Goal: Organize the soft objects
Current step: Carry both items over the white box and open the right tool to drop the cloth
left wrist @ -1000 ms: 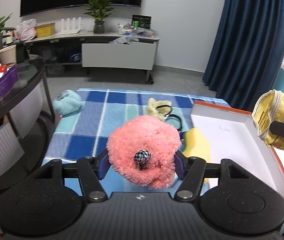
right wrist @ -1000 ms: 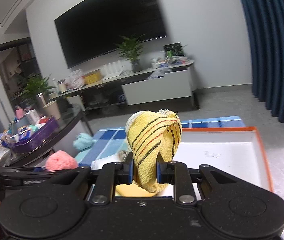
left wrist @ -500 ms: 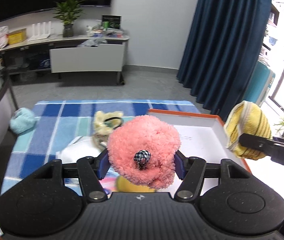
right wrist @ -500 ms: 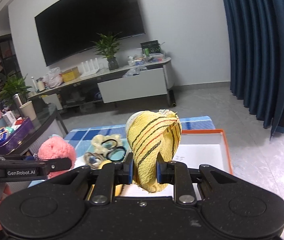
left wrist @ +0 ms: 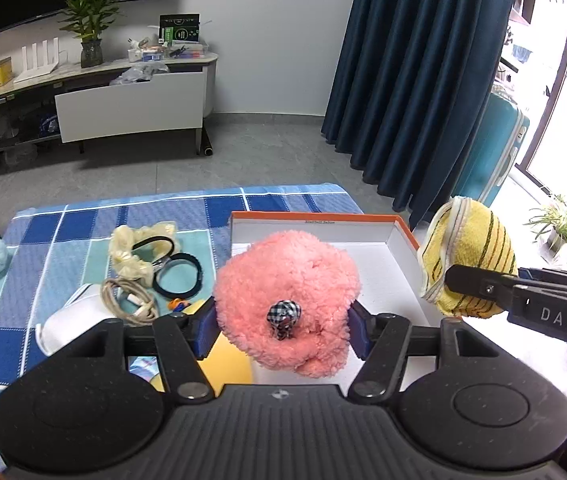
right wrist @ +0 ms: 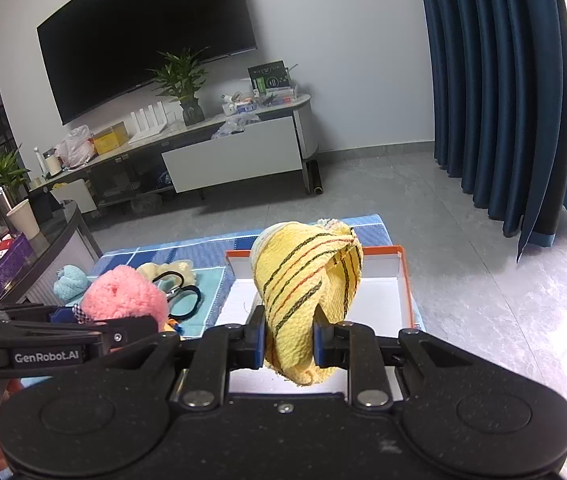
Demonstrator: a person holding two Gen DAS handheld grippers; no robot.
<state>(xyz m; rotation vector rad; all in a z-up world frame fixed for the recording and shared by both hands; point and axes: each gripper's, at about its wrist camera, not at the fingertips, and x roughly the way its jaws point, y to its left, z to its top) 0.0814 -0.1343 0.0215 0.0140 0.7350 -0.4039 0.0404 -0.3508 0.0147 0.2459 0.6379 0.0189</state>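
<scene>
Left wrist | left gripper (left wrist: 281,320) clamps fluffy pink plush (left wrist: 287,292) | right gripper (right wrist: 288,336) pinches striped yellow cloth (right wrist: 307,280)

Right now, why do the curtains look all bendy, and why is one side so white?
Left wrist view: the fisheye lens bows the blue curtain, and daylight from the window washes out the right edge. Right wrist view: the same bowing of the curtain, and glare whitens the floor at right; the striped yellow cloth stays sharp.

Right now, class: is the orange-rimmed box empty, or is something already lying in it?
Empty as far as visible: the box shows only bare white floor. The pink plush and yellow cloth are held above it, hiding part.
</scene>
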